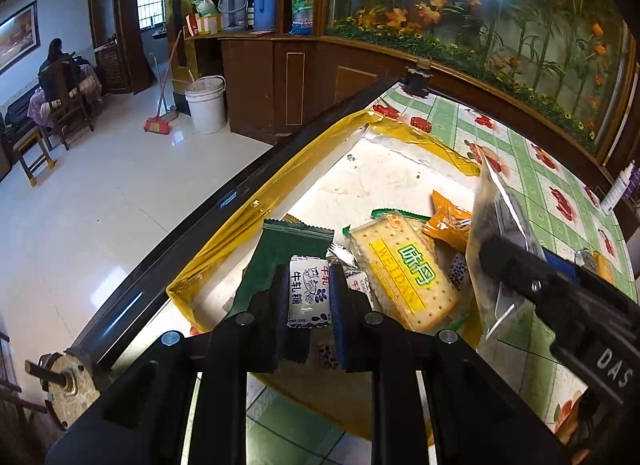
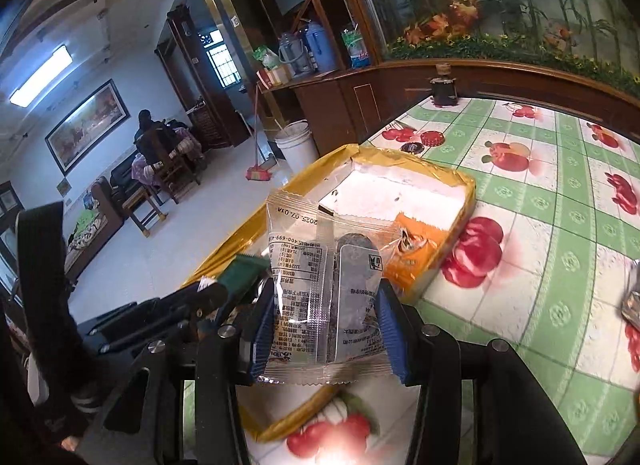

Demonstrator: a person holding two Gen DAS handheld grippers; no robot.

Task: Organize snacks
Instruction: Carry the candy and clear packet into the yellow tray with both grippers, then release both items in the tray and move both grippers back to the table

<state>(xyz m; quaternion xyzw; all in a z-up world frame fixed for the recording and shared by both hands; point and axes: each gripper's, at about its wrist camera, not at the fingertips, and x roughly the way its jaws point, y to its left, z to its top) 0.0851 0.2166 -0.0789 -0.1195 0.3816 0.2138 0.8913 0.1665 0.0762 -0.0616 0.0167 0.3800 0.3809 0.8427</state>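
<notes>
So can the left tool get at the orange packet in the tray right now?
Probably not: the left tool is already shut on a milk candy, and the cracker pack lies between it and the orange packet.

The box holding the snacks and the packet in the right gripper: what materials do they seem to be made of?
Box: probably cardboard or foam, its white matte inside scuffed, the rim wrapped in glossy yellow film.
Packet: thin clear plastic film, glossy, with crimped seams and a dark snack visible through it.

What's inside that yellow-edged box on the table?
The yellow-edged box holds a cracker pack, a dark green packet and an orange packet. Its far end shows a bare white bottom. Smaller sweets lie partly covered by the left gripper.
</notes>
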